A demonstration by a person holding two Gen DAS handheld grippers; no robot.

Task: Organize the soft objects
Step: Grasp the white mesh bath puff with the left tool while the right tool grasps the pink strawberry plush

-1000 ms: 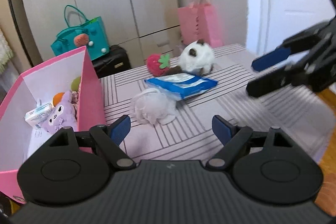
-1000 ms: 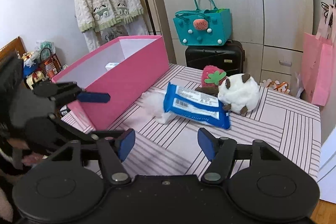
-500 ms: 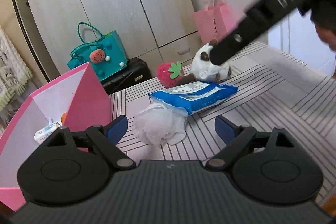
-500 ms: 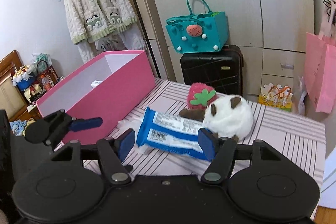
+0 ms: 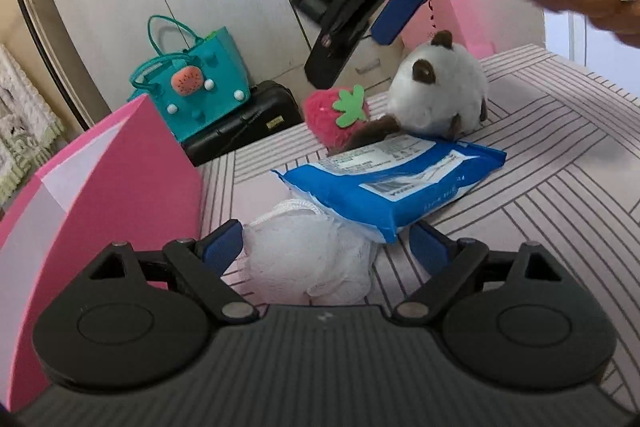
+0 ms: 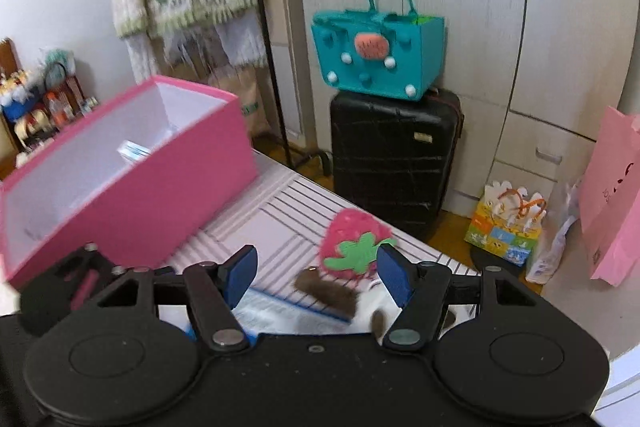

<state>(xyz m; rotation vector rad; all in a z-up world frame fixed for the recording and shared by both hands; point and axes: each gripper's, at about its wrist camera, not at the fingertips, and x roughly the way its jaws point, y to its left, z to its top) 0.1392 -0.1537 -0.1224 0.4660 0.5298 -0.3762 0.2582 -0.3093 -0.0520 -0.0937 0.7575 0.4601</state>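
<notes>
A: Which gripper is nearer the white mesh sponge (image 5: 308, 259)?

B: The left gripper (image 5: 326, 247). Its fingers are spread, ungripped, flanking the sponge at 12 o'clock, just beside the pink box (image 5: 120, 187) at 10 o'clock.

A: And the right gripper (image 6: 316, 275)?

B: Released, empty; strawberry toy (image 6: 354, 247) at 12 o'clock, between its fingers, untouched.

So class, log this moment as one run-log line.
left gripper: open around mesh pouf | right gripper: open above strawberry plush | pink box: beside
</notes>
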